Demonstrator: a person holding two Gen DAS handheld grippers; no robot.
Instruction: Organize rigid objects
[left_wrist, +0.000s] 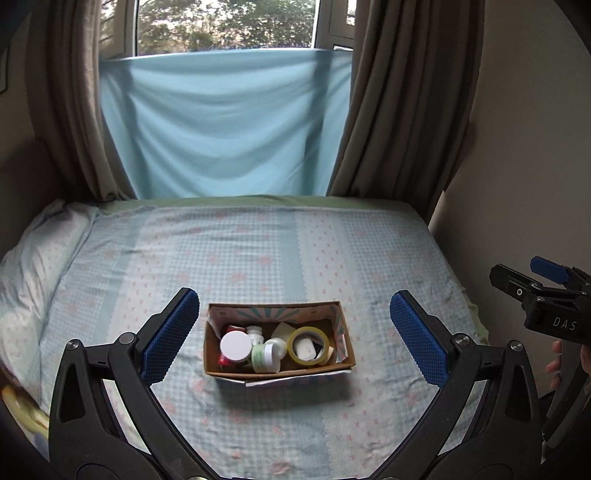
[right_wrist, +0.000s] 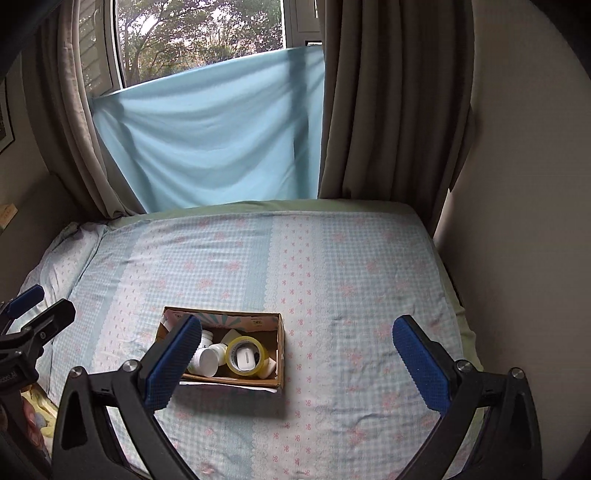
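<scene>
An open cardboard box (left_wrist: 343, 334) (right_wrist: 280, 350) sits in the middle of the bed. Inside lie a yellow tape roll (left_wrist: 309, 347) (right_wrist: 246, 356), a white-lidded jar (left_wrist: 236, 346), a green-labelled jar (left_wrist: 266, 357), a small white bottle (left_wrist: 255, 334) and other small items. My left gripper (left_wrist: 293, 334) hangs open above the bed, its blue fingers framing the box with nothing between them. My right gripper (right_wrist: 295, 360) is open too and holds nothing; its left finger (right_wrist: 173, 363) covers the box's left part. The right gripper also shows at the left wrist view's right edge.
The bed (left_wrist: 258, 251) (right_wrist: 351, 277) wears a pale blue checked sheet with pink flowers. A pillow (left_wrist: 33, 273) lies at the left. Behind are a blue cloth (left_wrist: 221, 125), grey curtains (left_wrist: 406, 110) and a window. A wall (right_wrist: 517, 221) borders the right side.
</scene>
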